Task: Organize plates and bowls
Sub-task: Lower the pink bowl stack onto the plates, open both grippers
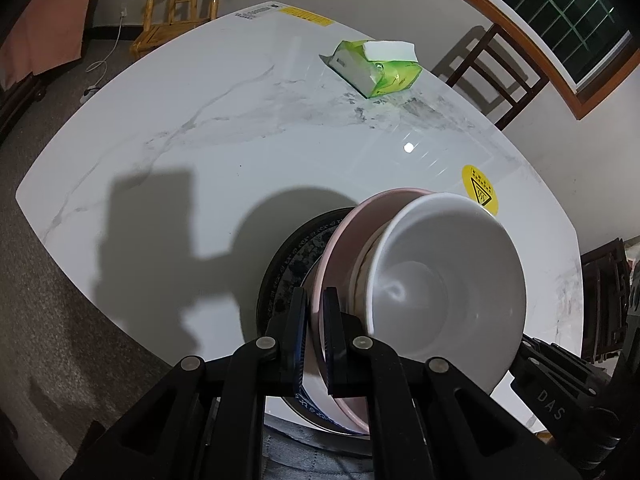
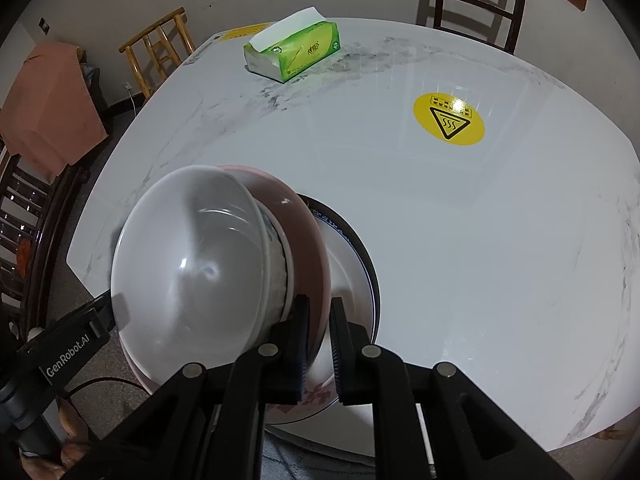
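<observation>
A white bowl (image 1: 440, 280) (image 2: 192, 264) sits nested on top of a patterned bowl inside a pink bowl (image 1: 340, 236) (image 2: 296, 216). This stack sits over a white plate with a blue rim (image 2: 352, 264) and a dark plate (image 1: 280, 272) at the near edge of the table. My left gripper (image 1: 316, 312) is shut on the pink bowl's rim on one side. My right gripper (image 2: 320, 320) is shut on the same rim on the opposite side. Whether the pink bowl rests on the plates or hangs just above them is unclear.
On the white marble table (image 1: 200, 140) lies a green tissue box (image 1: 376, 68) (image 2: 294, 54) at the far side, and a yellow warning sticker (image 2: 448, 120) is stuck near the middle. A light wooden chair (image 1: 180, 8) and a dark chair (image 1: 496, 76) stand beyond it.
</observation>
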